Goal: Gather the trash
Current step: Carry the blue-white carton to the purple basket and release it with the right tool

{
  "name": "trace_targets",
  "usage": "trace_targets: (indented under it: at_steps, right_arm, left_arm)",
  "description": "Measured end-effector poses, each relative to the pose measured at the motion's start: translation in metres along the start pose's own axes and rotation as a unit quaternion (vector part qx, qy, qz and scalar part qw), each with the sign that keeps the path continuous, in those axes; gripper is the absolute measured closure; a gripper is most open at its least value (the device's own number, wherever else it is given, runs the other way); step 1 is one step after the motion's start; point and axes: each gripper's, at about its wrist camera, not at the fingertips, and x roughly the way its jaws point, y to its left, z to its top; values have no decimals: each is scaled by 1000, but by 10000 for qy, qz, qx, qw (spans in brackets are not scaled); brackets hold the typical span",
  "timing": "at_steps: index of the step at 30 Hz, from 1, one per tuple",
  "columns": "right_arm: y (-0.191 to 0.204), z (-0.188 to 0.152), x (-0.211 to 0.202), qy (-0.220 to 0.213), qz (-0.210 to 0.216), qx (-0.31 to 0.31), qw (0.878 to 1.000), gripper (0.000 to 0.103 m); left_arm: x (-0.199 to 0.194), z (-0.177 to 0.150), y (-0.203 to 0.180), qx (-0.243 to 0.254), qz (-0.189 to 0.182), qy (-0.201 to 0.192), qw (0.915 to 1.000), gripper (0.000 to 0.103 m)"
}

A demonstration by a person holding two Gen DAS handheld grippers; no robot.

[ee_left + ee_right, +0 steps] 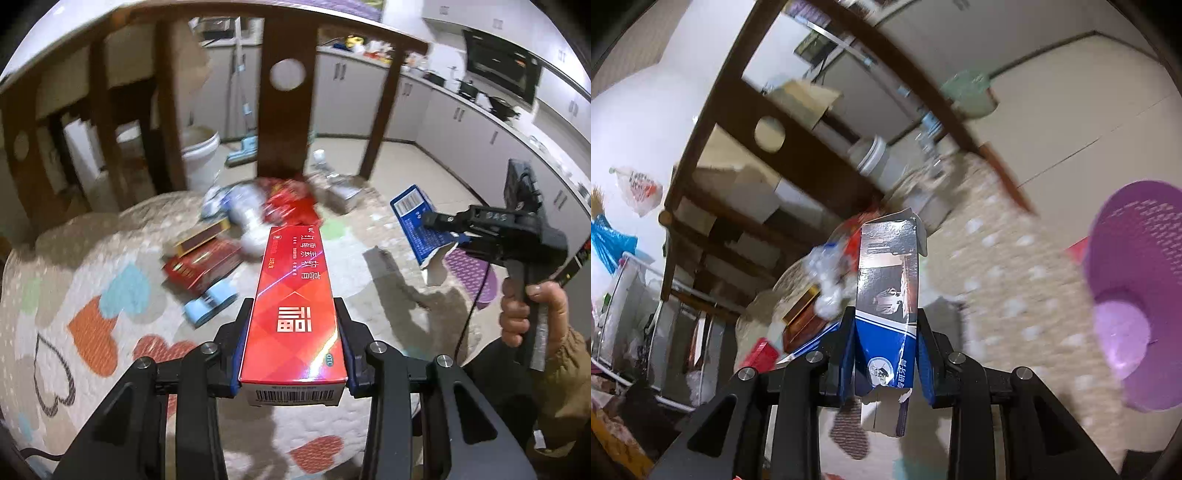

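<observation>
Left wrist view: a long red box (pixel 295 295) is being gripped across its near end by the left gripper (pixel 291 343), both pads pressed on its sides, the far end jutting forward above a heart-patterned mat (pixel 92 295). More trash is being left in a pile (pixel 258 214) beyond the box's tip. At right, the right gripper (pixel 439 230), carried by a hand (pixel 524 314), is clamping a blue box (pixel 417 221) off the mat.

Right wrist view: the blue box (pixel 886 314) is being squeezed, creased, between the right gripper's (pixel 886 354) pads, its torn ends sticking out fore and aft. A purple basket (pixel 1137 295) is being shown at right, apart.
</observation>
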Motion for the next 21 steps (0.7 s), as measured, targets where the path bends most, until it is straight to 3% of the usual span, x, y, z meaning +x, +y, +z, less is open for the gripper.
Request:
trace_targets:
  at_steps: [7, 12, 21]
  right_arm:
    - [-58, 17, -46, -794, -669, 165, 9945, 72]
    - [-106, 23, -74, -1369, -1370, 282, 9807, 72]
    - [-161, 39, -88, -1588, -1668, 725, 9704, 72]
  left_arm:
    - [21, 21, -52, 457, -466, 127, 9978, 64]
    - [54, 43, -100, 775, -862, 260, 9929, 64]
    - [155, 70, -190, 870, -1684, 989, 9769, 64]
